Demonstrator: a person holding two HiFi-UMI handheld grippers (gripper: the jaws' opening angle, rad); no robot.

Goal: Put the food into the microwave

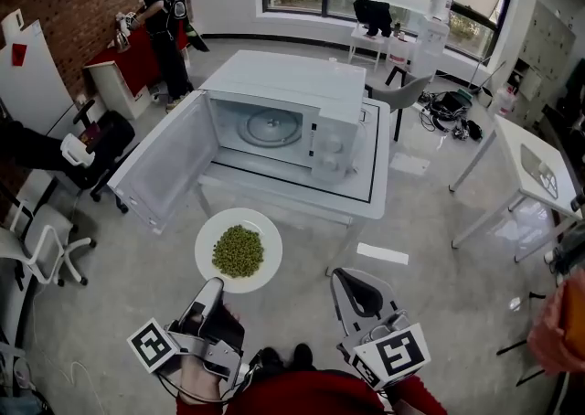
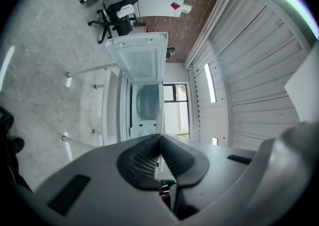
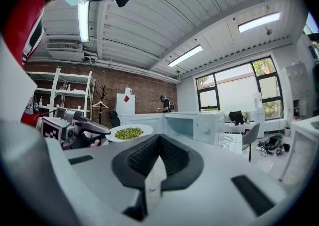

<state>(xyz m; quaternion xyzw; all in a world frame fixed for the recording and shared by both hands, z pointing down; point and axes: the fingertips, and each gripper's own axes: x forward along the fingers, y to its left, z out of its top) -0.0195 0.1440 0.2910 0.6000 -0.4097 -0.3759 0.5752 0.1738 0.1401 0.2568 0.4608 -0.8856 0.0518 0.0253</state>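
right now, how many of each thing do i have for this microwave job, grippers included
microwave: 1
plate: 1
pile of green peas: 1
hand-held gripper: 2 (left hand-held gripper shut on the plate rim, right hand-held gripper shut with nothing in it)
total: 5

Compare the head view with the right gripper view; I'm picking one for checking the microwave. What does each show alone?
Head view only: the turntable inside the microwave, seen from above. Right gripper view only: ceiling lights, metal shelving, and the right hand-held gripper's jaws closed on nothing. Both: the open microwave and the plate of peas gripped by the left hand-held gripper.
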